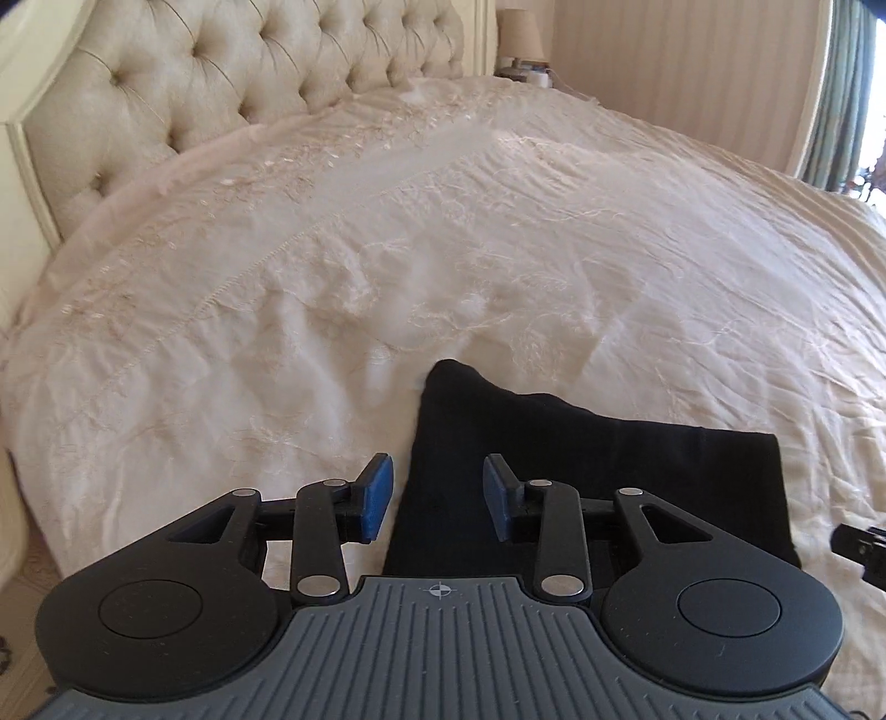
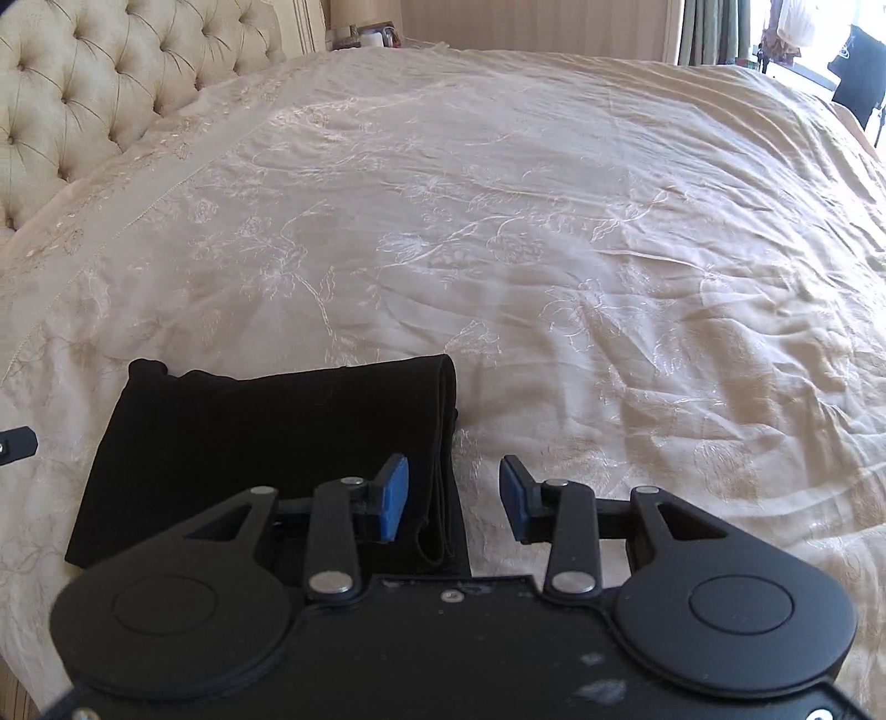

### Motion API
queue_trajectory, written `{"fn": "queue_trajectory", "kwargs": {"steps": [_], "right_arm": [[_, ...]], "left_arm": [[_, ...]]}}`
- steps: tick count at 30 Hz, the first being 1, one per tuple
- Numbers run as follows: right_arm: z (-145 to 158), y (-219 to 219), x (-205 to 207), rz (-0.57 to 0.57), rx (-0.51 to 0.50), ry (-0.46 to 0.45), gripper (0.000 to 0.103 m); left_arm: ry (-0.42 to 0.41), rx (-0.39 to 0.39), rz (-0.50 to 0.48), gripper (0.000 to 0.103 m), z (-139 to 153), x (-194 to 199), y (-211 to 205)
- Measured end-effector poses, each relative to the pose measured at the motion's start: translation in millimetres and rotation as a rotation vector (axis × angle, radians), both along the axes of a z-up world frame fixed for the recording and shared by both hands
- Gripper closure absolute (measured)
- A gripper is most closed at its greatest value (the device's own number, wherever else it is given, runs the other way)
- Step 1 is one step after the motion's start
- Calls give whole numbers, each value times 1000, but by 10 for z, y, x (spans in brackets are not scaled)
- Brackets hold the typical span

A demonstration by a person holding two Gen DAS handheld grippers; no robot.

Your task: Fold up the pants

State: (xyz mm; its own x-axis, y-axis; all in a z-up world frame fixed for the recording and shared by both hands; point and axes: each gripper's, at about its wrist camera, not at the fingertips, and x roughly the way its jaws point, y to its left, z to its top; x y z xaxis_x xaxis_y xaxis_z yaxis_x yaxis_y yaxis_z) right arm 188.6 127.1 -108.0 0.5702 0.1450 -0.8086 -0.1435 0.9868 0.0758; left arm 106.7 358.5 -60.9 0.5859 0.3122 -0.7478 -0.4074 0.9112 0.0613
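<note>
The black pants (image 1: 598,471) lie folded into a compact rectangle on the cream bedspread near the bed's front edge. They also show in the right wrist view (image 2: 266,443), with stacked folded layers along their right edge. My left gripper (image 1: 437,498) is open and empty, hovering over the pants' left edge. My right gripper (image 2: 454,501) is open and empty, hovering over the pants' right folded edge. A bit of the right gripper (image 1: 861,548) shows at the left wrist view's right edge, and a bit of the left gripper (image 2: 16,443) shows at the right wrist view's left edge.
The embroidered cream bedspread (image 2: 554,249) covers a wide bed. A tufted cream headboard (image 1: 221,83) stands at the left. A bedside table with a lamp (image 1: 523,39) is at the far corner. Curtains and a window (image 2: 775,33) are at the far right.
</note>
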Motion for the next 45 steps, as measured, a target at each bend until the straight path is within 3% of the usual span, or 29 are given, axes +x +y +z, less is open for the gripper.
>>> {"fn": "queue_trajectory", "kwargs": {"steps": [2,3,4,7,17,19,20,36,45], "right_arm": [[100,-16,-190,8,-1,-7,63],[152,-12,-296,22,0,-11,64],[194,-18,-371,36,5,-17,64],[350,-56,-627,78,35,-41,64],[800,-387,-1276,128,83,-93,64],[859,-452,-1387,129,85,-103,64],[880,-478,-1433,131,87,-108,64],[1060,-711,-1878,144,126,-143,62],[1096,-736,-1975,113,83,-142,61]], "left_arm": [[8,71,31,67,93,-76,-174],[8,80,26,61,132,-123,-245],[2,76,12,57,168,-178,-318],[-18,33,-22,57,255,-314,-464],[4,-1,5,54,451,-771,-855],[12,6,1,39,469,-812,-897],[13,5,0,38,478,-835,-919],[21,47,7,37,576,-1143,-1211],[58,-3,11,37,552,-1214,-1263]]}}
